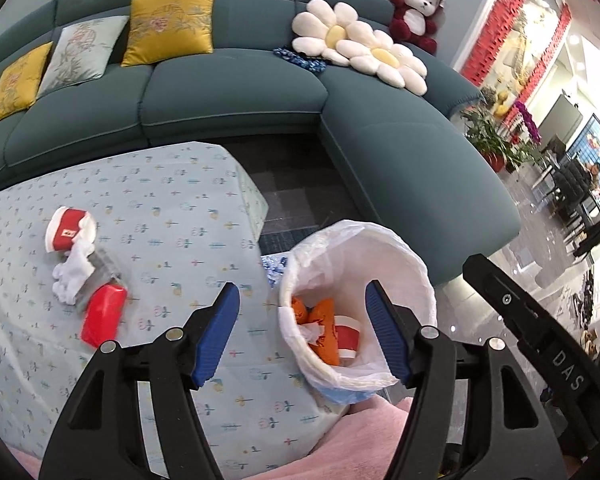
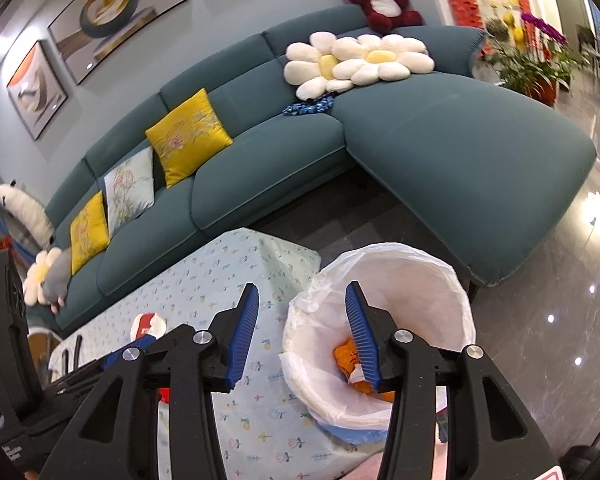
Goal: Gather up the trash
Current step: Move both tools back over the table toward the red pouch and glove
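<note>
A bin with a white liner (image 1: 396, 264) stands beside the table's right edge; inside lie orange wrappers (image 1: 324, 328) and a red-and-white cup (image 1: 346, 340). It also shows in the right wrist view (image 2: 420, 280). On the light patterned tablecloth (image 1: 172, 216) lie a red-and-white paper cup (image 1: 66, 230) on its side, a crumpled white tissue (image 1: 72, 272) and a red packet (image 1: 102, 314). My left gripper (image 1: 302, 292) is open and empty, above the table edge and bin rim. My right gripper (image 2: 302, 294) is open and empty, over the bin's near rim.
A teal L-shaped sofa (image 1: 228, 92) with yellow cushions (image 1: 170, 26), flower pillows (image 1: 360, 48) and a plush bear (image 1: 416, 12) curves behind the table and bin. Dark floor lies between sofa and table. Potted plants (image 1: 496, 136) stand at the right. Pink cloth (image 1: 364, 432) shows below.
</note>
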Demonstrator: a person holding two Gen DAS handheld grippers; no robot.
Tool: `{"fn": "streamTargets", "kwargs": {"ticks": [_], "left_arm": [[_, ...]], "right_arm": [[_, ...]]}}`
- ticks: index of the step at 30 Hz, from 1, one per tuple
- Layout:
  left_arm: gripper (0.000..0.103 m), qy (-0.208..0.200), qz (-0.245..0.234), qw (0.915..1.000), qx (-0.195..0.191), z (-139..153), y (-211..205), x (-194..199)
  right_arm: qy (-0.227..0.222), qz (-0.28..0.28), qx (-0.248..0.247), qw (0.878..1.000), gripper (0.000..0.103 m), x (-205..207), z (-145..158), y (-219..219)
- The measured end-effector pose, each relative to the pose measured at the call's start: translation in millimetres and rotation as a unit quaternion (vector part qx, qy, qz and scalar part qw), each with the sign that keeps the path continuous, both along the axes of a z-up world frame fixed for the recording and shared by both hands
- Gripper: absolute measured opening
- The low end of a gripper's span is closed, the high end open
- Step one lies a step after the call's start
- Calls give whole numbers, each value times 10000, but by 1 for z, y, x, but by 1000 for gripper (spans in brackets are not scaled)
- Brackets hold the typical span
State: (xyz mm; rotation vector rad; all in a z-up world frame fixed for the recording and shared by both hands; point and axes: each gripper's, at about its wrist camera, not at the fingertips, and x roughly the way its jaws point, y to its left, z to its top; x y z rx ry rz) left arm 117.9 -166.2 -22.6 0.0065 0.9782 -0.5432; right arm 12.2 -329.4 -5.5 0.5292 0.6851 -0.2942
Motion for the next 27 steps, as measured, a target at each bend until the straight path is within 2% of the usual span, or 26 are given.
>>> {"fn": "streamTargets", "kwargs": {"ticks": [8, 11, 20, 27], "left_arm": [[63, 82, 398, 9992, -46, -3, 45, 9], [68, 83, 537, 9985, -15, -5, 60, 11], [71, 179, 1040, 9944, 89, -21, 121, 19], [75, 324, 1447, 9886, 247, -40, 170, 28]], "right_arm": [[75, 286, -82, 9995, 50, 15, 3, 36], [145, 429, -117, 9989, 51, 22, 0, 53], [450, 942, -189, 9944, 52, 43, -19, 110], [706, 1307, -275, 9885, 59, 61, -38, 157]]}}
